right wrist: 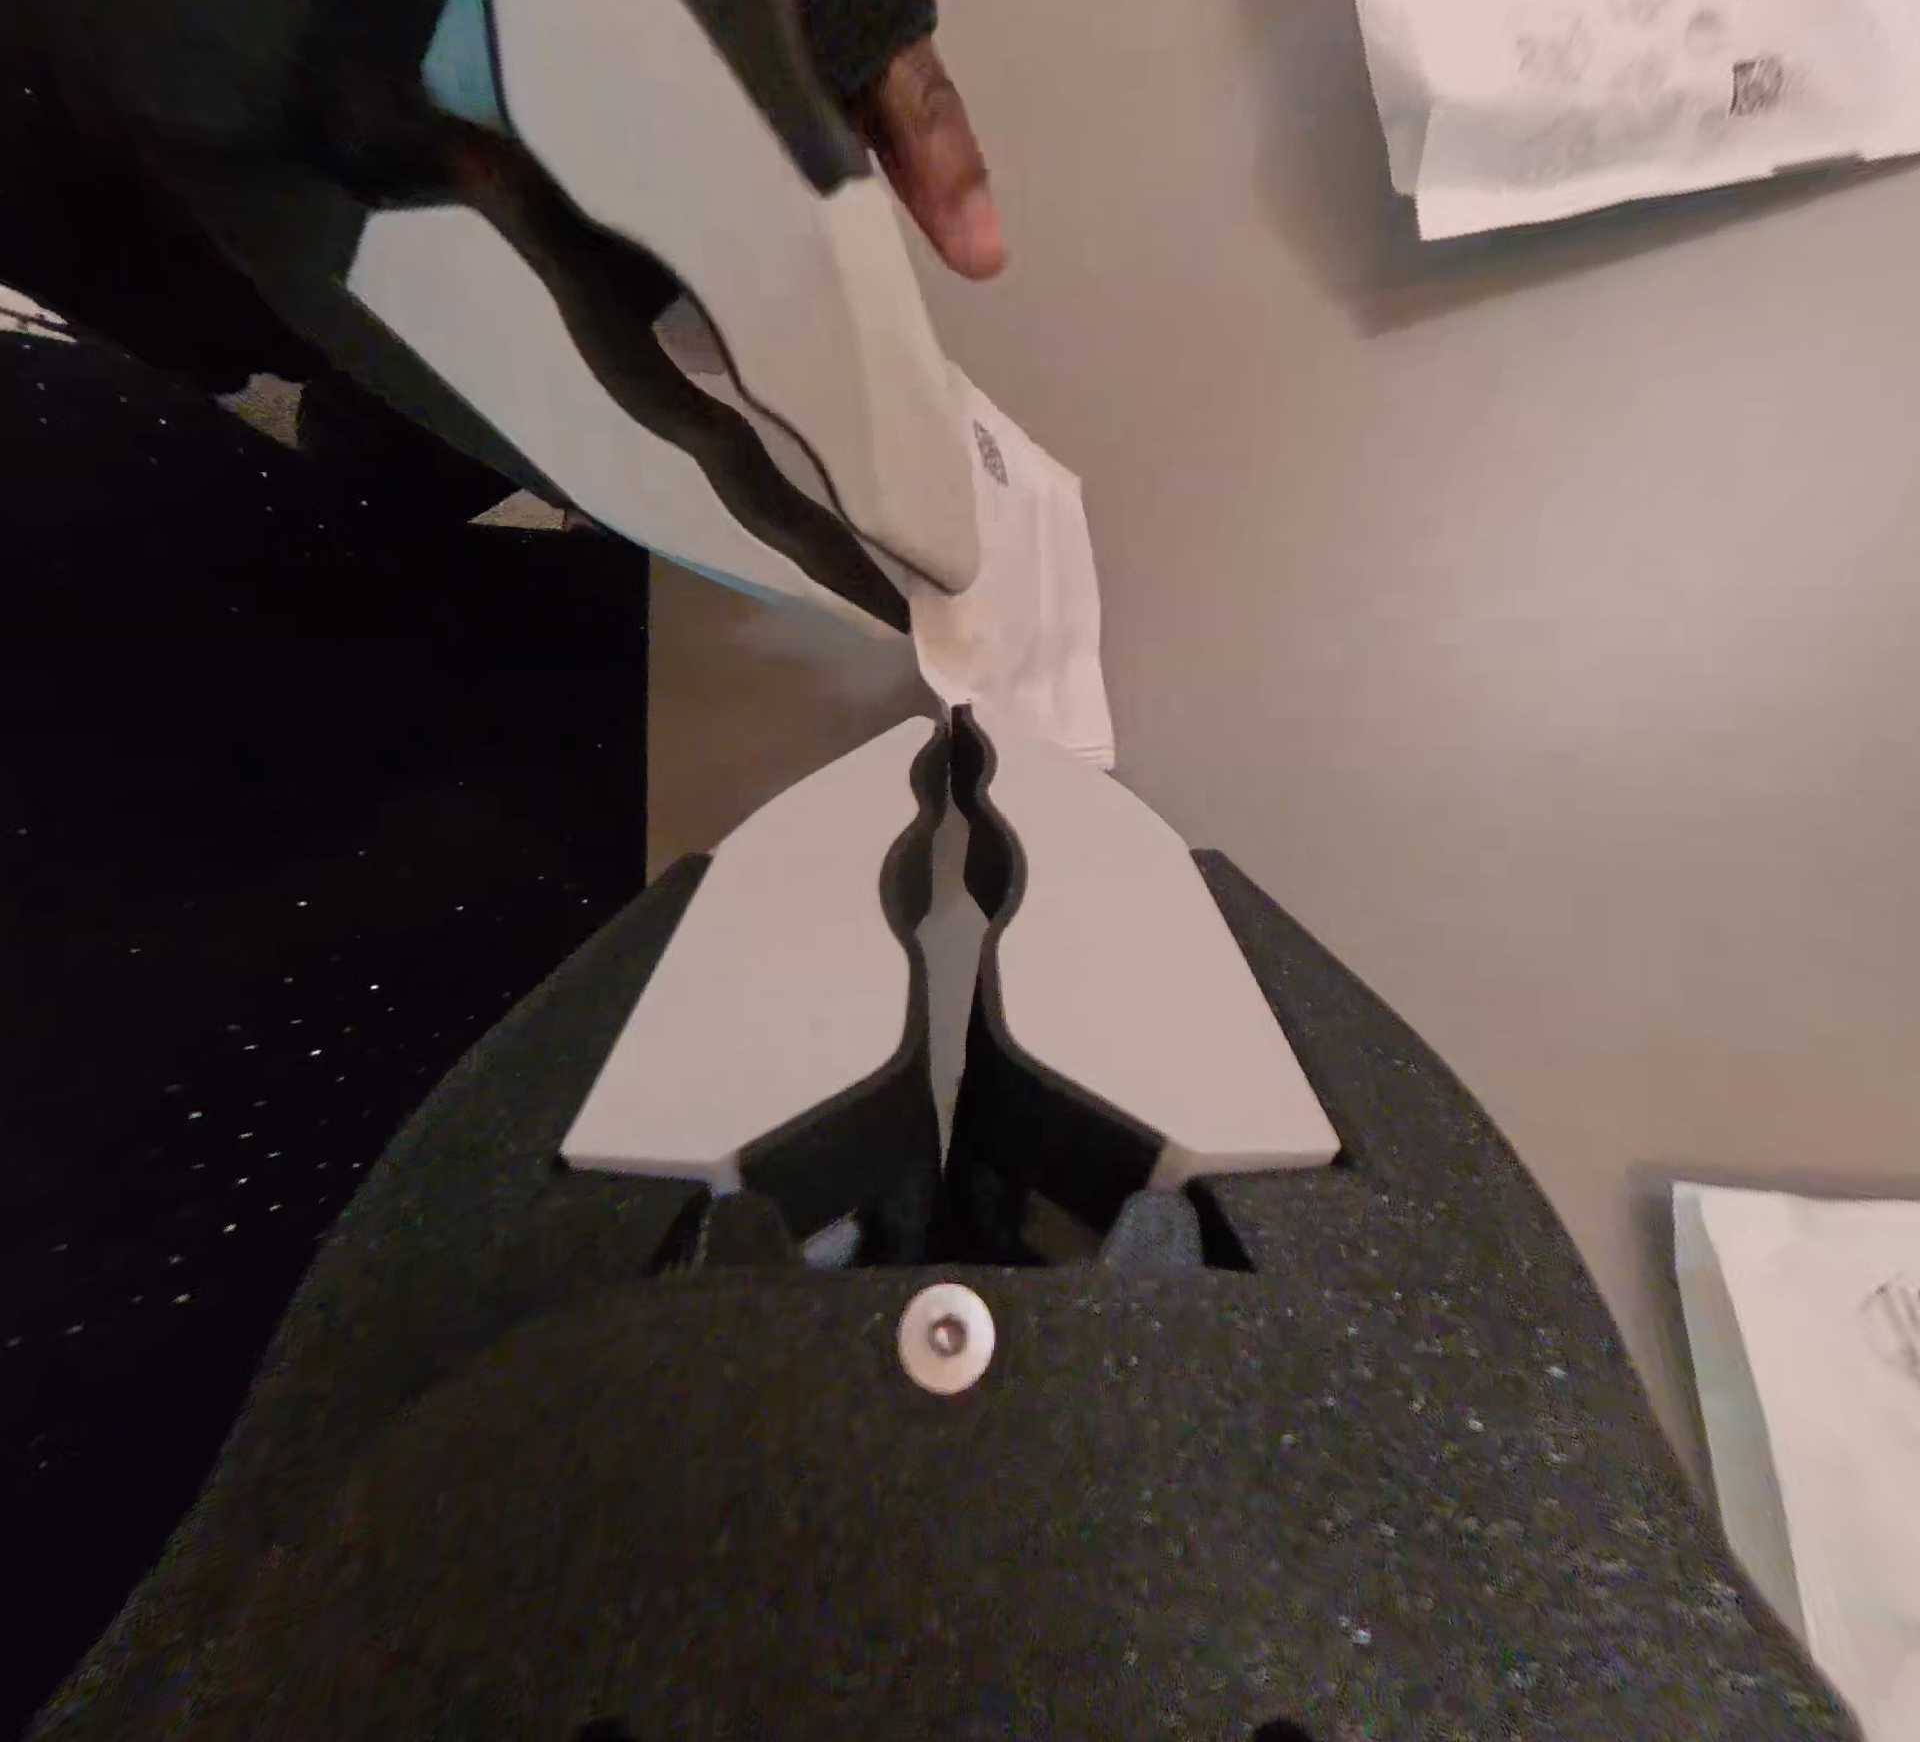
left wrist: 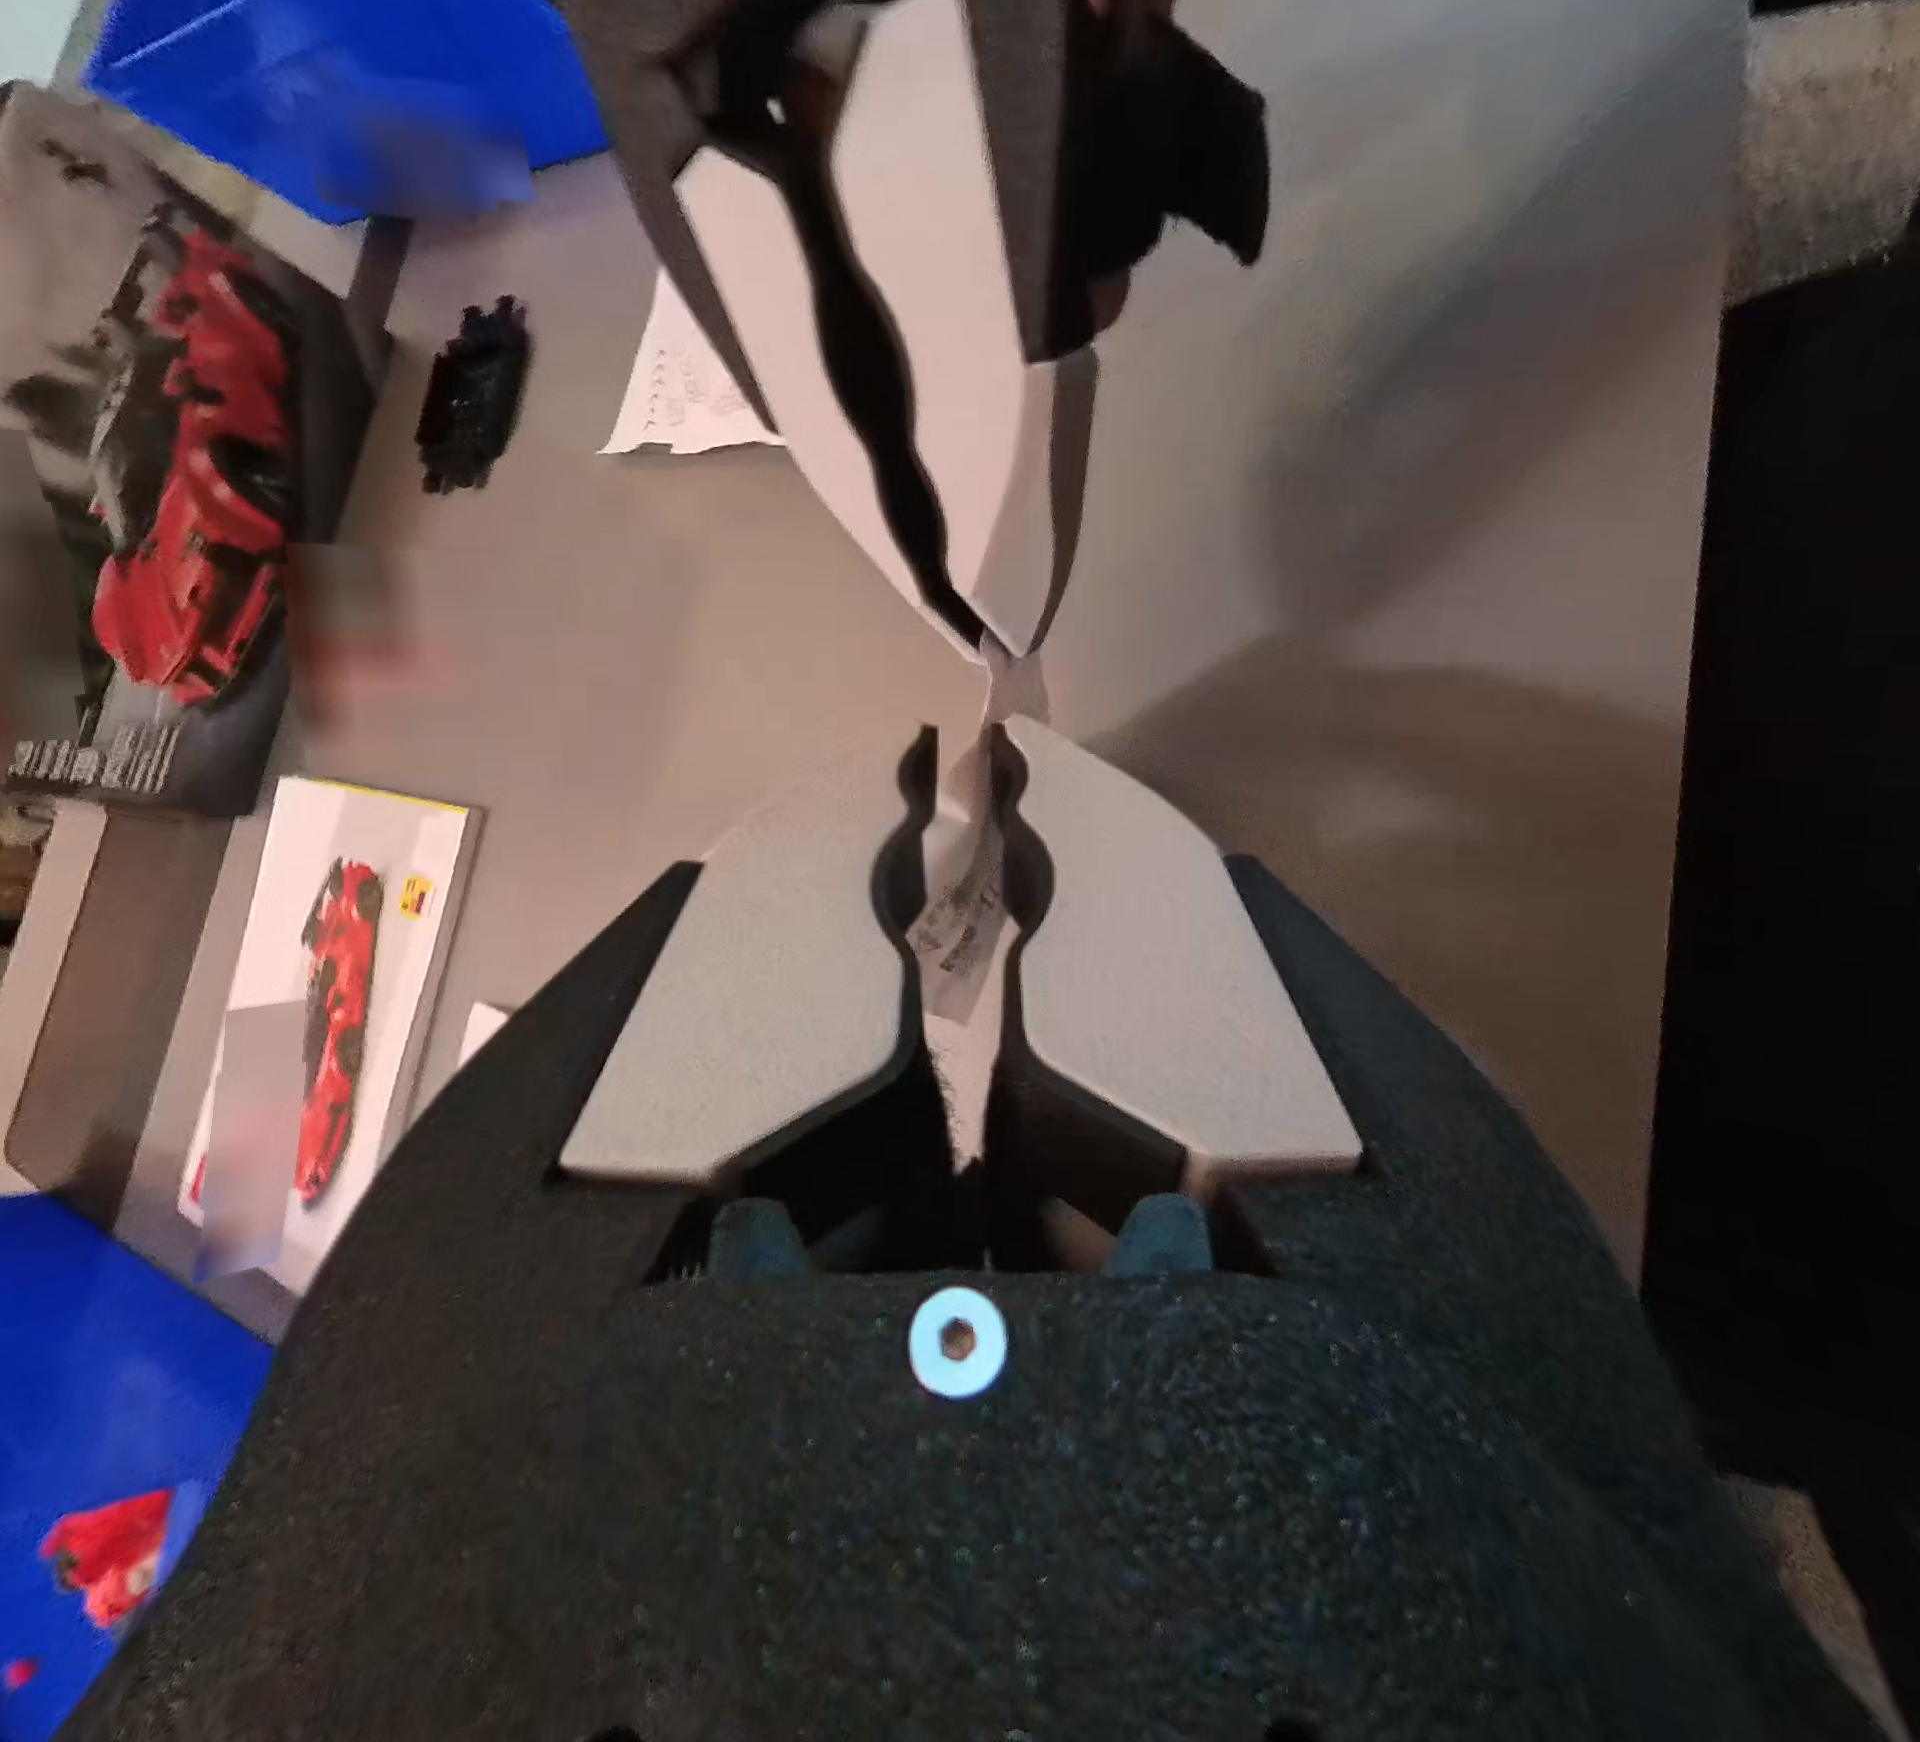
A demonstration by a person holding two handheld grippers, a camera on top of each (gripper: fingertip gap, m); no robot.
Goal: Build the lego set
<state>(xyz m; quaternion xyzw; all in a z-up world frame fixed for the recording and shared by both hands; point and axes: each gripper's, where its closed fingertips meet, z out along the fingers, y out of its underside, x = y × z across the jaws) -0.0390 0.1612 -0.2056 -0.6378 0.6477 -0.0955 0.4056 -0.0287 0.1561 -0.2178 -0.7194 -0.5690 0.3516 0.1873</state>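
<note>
White paper bag (right wrist: pixel 1023 612), small, thin and printed with dark marks, hangs in the middle of both frames, pinched between the two tools above the grey table (right wrist: pixel 1455 653). Nearest the lens in the left wrist view, the left hand-held gripper (left wrist: pixel 961 747) has its pale fingers (left wrist: pixel 1101 861) clenched on one end of the bag, whose crumpled strip runs down between them. Just beyond, the right hand-held gripper (left wrist: pixel 997 643) comes down from the top of that frame and nips the other end, its tips nearly meeting the left ones. In the right wrist view the same bag fans out just past the right tool's closed fingertips. Farther off, at the left of the left wrist view, lie a white booklet with a red car picture (left wrist: pixel 353 986), a small black brick assembly (left wrist: pixel 473 393), a dark box with a red car (left wrist: pixel 187 466), and blue plastic bins (left wrist: pixel 343 51) at upper left.
</note>
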